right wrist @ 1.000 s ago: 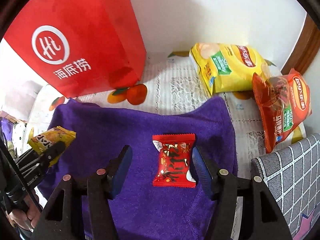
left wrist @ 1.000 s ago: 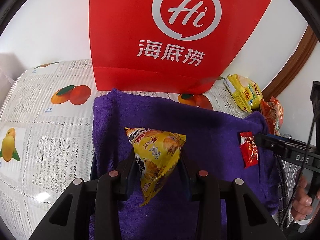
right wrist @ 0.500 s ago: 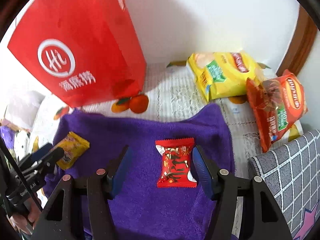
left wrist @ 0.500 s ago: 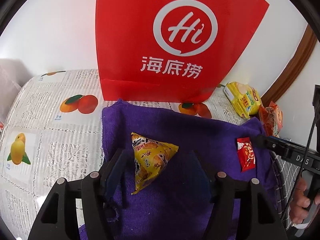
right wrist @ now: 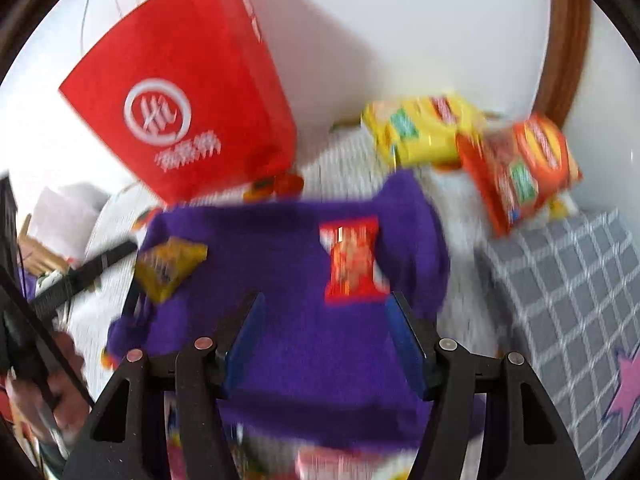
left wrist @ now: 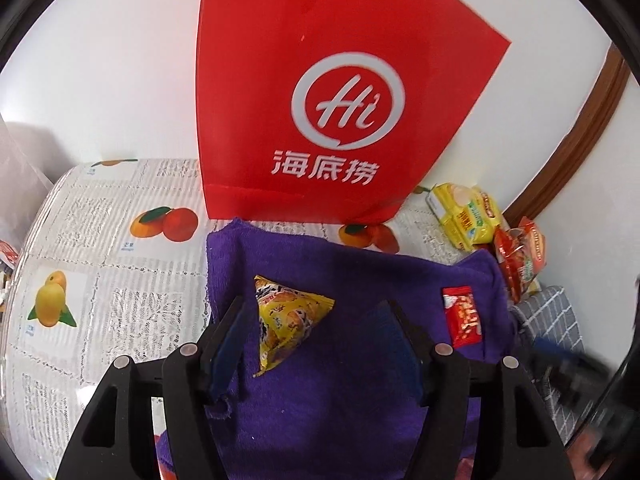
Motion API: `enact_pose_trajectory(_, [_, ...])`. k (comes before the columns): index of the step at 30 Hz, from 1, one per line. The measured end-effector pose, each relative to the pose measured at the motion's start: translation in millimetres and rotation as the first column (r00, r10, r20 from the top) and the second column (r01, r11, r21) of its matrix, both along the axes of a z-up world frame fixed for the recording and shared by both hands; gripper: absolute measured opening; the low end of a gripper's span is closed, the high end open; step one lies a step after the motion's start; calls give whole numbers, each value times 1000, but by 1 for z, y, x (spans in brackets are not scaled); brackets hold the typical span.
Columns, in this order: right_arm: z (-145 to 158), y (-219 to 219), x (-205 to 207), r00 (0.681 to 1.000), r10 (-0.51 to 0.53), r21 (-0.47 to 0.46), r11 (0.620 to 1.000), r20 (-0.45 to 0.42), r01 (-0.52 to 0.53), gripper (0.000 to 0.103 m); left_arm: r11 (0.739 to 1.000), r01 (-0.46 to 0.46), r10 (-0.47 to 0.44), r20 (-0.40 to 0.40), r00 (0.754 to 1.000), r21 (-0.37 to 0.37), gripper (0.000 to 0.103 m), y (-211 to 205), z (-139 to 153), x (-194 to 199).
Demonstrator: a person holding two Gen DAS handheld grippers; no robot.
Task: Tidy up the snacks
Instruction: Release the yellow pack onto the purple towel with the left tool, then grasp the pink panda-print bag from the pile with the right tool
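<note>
Left wrist view: left claw (left wrist: pixel 316 336) spread wide, holding nothing. The yellow triangular snack packet (left wrist: pixel 286 322) lies on the purple towel (left wrist: pixel 360 384) near its left edge, between the fingers and close to the left one; contact not clear. Red candy packet (left wrist: pixel 462 314) sits by the towel's right edge. Red paper bag (left wrist: pixel 320 92) at the surface's back edge reads "Hi 海底捞". Both small snacks look placed; yellow chip bag (left wrist: pixel 466 216) and orange chip bag (left wrist: pixel 520 260) remain off the towel, back right corner.

Right wrist view (blurred): right claw (right wrist: pixel 324 340) open, empty, red candy packet (right wrist: pixel 352 260) just ahead. Chip bags possibly Lay's; unreadable here.
</note>
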State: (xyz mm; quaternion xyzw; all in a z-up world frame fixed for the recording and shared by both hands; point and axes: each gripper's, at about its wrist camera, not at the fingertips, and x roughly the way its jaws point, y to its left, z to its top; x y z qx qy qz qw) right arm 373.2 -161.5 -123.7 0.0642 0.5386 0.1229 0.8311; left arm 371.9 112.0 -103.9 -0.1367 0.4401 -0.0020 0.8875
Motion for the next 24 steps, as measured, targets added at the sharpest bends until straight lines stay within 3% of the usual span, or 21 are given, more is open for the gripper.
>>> enact_pose_trajectory(5, [-10, -17, -49, 996, -40, 60, 997, -74, 45, 63, 997, 60, -56, 59, 997, -54, 64, -5, 22, -12])
enact_pose_trajectory(12, [-22, -26, -95, 983, -109, 132, 983, -150, 129, 66, 992, 114, -107, 105, 989, -57, 64, -18, 43, -26])
enact_pose_trajectory(21, [-65, -17, -93, 947, -174, 228, 944, -270, 239, 66, 986, 158, -151, 125, 981, -49, 64, -28, 56, -36])
enact_pose_trajectory(23, [-70, -10, -91, 951, -165, 214, 951, -262, 224, 62, 986, 157, -149, 129, 980, -54, 64, -26, 58, -37])
enact_pose_trajectory(24, [-71, -8, -91, 955, -161, 201, 956, -250, 214, 55, 986, 154, -146, 130, 981, -56, 64, -25, 58, -38])
